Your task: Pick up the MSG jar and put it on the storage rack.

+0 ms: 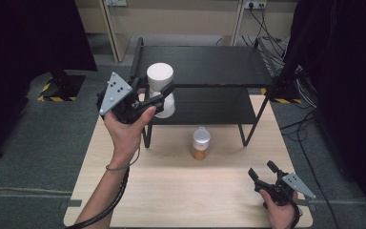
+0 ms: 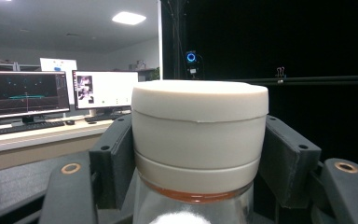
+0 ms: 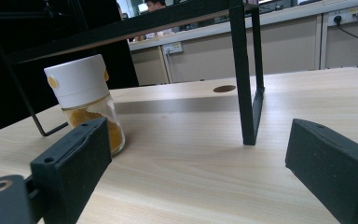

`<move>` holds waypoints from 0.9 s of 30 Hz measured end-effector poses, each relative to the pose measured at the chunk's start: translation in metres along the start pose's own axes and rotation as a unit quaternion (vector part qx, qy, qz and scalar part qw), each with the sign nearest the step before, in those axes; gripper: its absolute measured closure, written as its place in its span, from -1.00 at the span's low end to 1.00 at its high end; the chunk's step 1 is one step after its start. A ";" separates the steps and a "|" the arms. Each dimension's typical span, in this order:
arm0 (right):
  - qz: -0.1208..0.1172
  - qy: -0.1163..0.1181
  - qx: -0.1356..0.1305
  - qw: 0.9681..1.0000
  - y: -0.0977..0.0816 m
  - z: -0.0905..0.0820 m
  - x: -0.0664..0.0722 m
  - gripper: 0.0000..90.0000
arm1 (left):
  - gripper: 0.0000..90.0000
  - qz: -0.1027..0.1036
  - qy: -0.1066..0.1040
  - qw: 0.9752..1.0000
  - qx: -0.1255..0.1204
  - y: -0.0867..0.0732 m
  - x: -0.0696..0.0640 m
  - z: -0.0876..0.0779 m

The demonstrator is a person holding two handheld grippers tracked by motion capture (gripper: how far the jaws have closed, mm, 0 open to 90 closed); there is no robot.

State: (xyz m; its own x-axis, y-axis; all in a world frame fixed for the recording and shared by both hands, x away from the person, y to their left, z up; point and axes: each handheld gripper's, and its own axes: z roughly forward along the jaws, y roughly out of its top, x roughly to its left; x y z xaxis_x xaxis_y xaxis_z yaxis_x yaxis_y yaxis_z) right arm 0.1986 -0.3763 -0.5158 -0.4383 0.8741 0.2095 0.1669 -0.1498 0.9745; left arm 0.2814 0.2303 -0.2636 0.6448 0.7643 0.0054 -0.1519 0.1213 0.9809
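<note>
1. No brand, label or writing can be read on either jar, on the rack or on the grippers; the screens far off in the left gripper view are too small to read.
2. The left gripper (image 1: 164, 93) is clamped on a jar (image 1: 160, 88), its black jaws pressing on the sides of the jar's white cap (image 2: 199, 135).
3. That jar is held in the air at the left front corner of the black rack (image 1: 205, 67), about level with its top shelf.
4. Its body under the cap is clear glass; a thin reddish-brown line shows just below the cap, and what fills it beyond that cannot be told.
5. A second jar (image 1: 200, 143) stands upright on the table (image 1: 171, 191), just in front of the rack's lower shelf and near the middle.
6. It has a white cap with a small yellow mark on its side (image 3: 52, 82), and its glass body holds yellow-orange powder or granules.
7. The right gripper (image 1: 265, 172) rests low at the table's right front corner, jaws spread apart with nothing between them, pointing toward the second jar and well apart from it.
</note>
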 end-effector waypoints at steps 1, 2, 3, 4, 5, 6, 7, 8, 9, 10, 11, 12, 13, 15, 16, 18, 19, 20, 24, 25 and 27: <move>0.000 0.000 0.000 1.000 0.000 0.000 0.000 -0.84 | -0.26 -0.001 0.001 1.000 0.000 0.002 0.000 0.001; 0.000 0.000 0.000 1.000 0.000 0.000 0.000 -0.84 | -0.26 -0.001 0.001 1.000 0.001 0.004 0.001 0.002; 0.001 0.000 0.000 1.000 0.000 0.000 0.000 -0.84 | -0.26 0.000 0.002 1.000 0.001 0.006 0.001 0.003; 0.001 0.000 0.000 1.000 0.000 0.000 0.000 -0.84 | -0.26 0.002 0.002 1.000 0.003 0.007 0.002 0.003; 0.001 0.000 0.000 1.000 0.000 0.000 -0.001 -0.84 | -0.26 0.002 0.004 1.000 0.002 0.009 0.002 0.004; 0.001 0.000 0.000 1.000 0.000 0.000 -0.001 -0.84 | -0.26 0.003 0.005 1.000 0.002 0.011 0.002 0.005; 0.002 0.000 0.000 1.000 0.000 0.000 -0.001 -0.84 | -0.26 0.005 0.006 1.000 0.003 0.012 0.002 0.006; 0.002 0.000 0.000 1.000 0.000 0.000 -0.001 -0.84 | -0.26 0.005 0.007 1.000 0.003 0.013 0.003 0.006; 0.002 0.000 -0.001 1.000 0.000 0.000 -0.001 -0.84 | -0.26 0.006 0.010 1.000 0.005 0.016 0.003 0.007; 0.002 0.000 -0.001 1.000 0.000 0.000 -0.001 -0.84 | -0.26 0.006 0.010 1.000 0.005 0.016 0.003 0.007; 0.002 0.001 -0.001 1.000 0.000 0.000 -0.001 -0.84 | -0.26 0.007 0.011 1.000 0.004 0.017 0.004 0.008; 0.002 0.001 -0.001 1.000 0.000 0.000 -0.001 -0.84 | -0.26 0.007 0.011 1.000 0.004 0.017 0.004 0.008; 0.002 0.000 -0.001 1.000 0.000 0.000 -0.001 -0.84 | -0.26 0.007 0.012 1.000 0.005 0.019 0.004 0.009; 0.002 0.000 0.000 1.000 0.000 0.000 -0.001 -0.84 | -0.26 0.008 0.013 1.000 0.004 0.021 0.005 0.010; 0.002 0.000 0.000 1.000 0.000 0.000 -0.001 -0.84 | -0.26 0.009 0.013 1.000 0.004 0.022 0.005 0.011; 0.002 0.000 -0.001 1.000 0.000 0.000 -0.001 -0.84 | -0.26 0.010 0.015 1.000 0.004 0.025 0.005 0.012; 0.002 0.000 -0.001 1.000 0.000 0.000 -0.001 -0.84 | -0.26 0.010 0.016 1.000 0.004 0.026 0.006 0.013; 0.002 0.000 -0.001 1.000 0.000 0.000 -0.001 -0.84 | -0.26 0.010 0.017 1.000 0.005 0.028 0.006 0.014; 0.002 0.001 -0.001 1.000 0.000 0.000 -0.001 -0.84 | -0.26 0.009 0.022 1.000 0.003 0.031 0.009 0.017; 0.003 0.001 -0.001 1.000 0.000 0.000 -0.001 -0.84 | -0.26 0.008 0.022 1.000 0.003 0.032 0.009 0.017; 0.003 0.001 -0.001 1.000 0.000 0.000 -0.001 -0.84 | -0.26 0.010 0.024 1.000 0.005 0.034 0.010 0.019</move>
State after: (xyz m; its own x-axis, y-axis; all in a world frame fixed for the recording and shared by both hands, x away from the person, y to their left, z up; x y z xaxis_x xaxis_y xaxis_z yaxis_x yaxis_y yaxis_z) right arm 0.1990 -0.3773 -0.5163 -0.4396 0.8721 0.2151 0.1674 -0.1557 0.9735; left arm 0.2970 0.2301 -0.2266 0.6045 0.7964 0.0150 -0.1569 0.1006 0.9825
